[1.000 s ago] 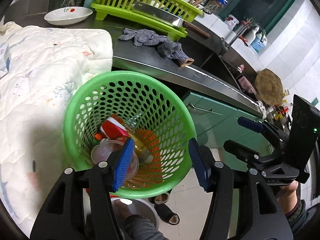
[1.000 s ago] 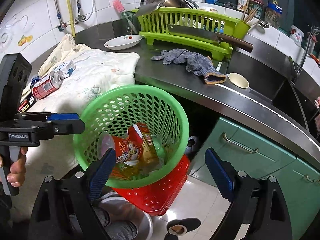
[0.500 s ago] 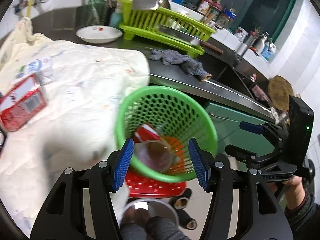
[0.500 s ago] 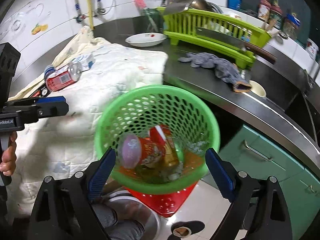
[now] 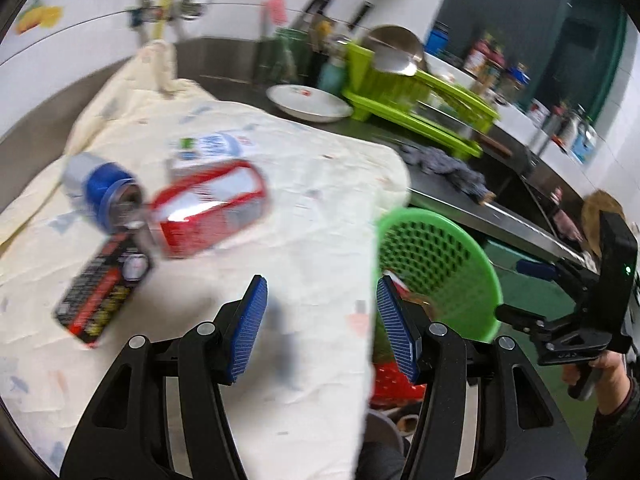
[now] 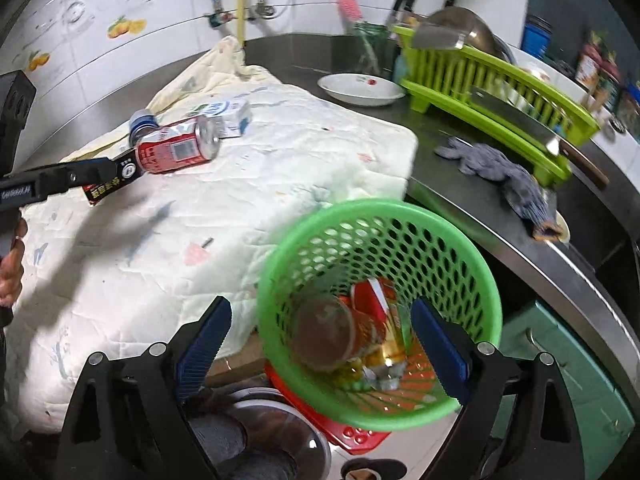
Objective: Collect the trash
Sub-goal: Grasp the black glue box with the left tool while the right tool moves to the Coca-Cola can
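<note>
A: We see the red can (image 6: 176,151) lying on its side on the cream cloth (image 6: 280,152), long axis across the counter, its top toward the white carton (image 6: 224,114), a blue can (image 5: 100,190) touching its base.

B: We note bare cloth between it and the cloth's edge, where the green basket (image 6: 472,240) sits lower. The left gripper (image 5: 320,324) and right gripper (image 6: 320,352) are both agape, empty.

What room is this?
Most likely a home kitchen: a green dish rack holding a cleaver, a white bowl on the steel counter, and tiled walls with water pipes.
</note>
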`<state>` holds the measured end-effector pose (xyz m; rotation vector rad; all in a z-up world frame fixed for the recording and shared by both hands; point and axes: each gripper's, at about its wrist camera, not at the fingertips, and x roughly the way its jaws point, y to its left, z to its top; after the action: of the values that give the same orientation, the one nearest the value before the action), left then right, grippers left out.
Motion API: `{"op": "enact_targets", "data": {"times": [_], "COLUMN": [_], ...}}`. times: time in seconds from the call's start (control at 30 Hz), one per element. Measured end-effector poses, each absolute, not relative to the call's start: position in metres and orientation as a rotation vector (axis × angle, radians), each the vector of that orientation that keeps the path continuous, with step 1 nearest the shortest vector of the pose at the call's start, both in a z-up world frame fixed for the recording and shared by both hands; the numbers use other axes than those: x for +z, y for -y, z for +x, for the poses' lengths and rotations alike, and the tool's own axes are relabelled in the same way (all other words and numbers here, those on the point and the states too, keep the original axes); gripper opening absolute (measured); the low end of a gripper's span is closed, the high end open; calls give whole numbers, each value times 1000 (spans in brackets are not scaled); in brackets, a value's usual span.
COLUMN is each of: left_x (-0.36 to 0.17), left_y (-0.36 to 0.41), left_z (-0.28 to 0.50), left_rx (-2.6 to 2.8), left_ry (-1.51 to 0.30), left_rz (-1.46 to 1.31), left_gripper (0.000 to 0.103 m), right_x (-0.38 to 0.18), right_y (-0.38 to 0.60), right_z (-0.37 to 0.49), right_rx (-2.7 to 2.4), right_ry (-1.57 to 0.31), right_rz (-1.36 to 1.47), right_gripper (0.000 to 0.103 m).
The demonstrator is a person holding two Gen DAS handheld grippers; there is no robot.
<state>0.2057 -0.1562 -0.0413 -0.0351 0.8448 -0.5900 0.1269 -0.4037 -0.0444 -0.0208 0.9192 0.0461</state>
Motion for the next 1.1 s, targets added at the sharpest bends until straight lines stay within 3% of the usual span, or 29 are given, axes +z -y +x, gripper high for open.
{"op": "enact_targets", "data": {"times": [0.43,1.1], "left_x": [-45,-90], "left_y": [61,41], "left_z": [237,278], "left_rx": [-383,-330], "left_ry": [-819,-899], "left_rz": [-49,57], "left_gripper": [57,57], "right_x": [-39,-45], "right_y": [354,298], "right_z": [172,240], "right_rx": [154,315], "right_ry": [-922,-927], "right_rz": [-103,-298], "right_gripper": [88,92]}}
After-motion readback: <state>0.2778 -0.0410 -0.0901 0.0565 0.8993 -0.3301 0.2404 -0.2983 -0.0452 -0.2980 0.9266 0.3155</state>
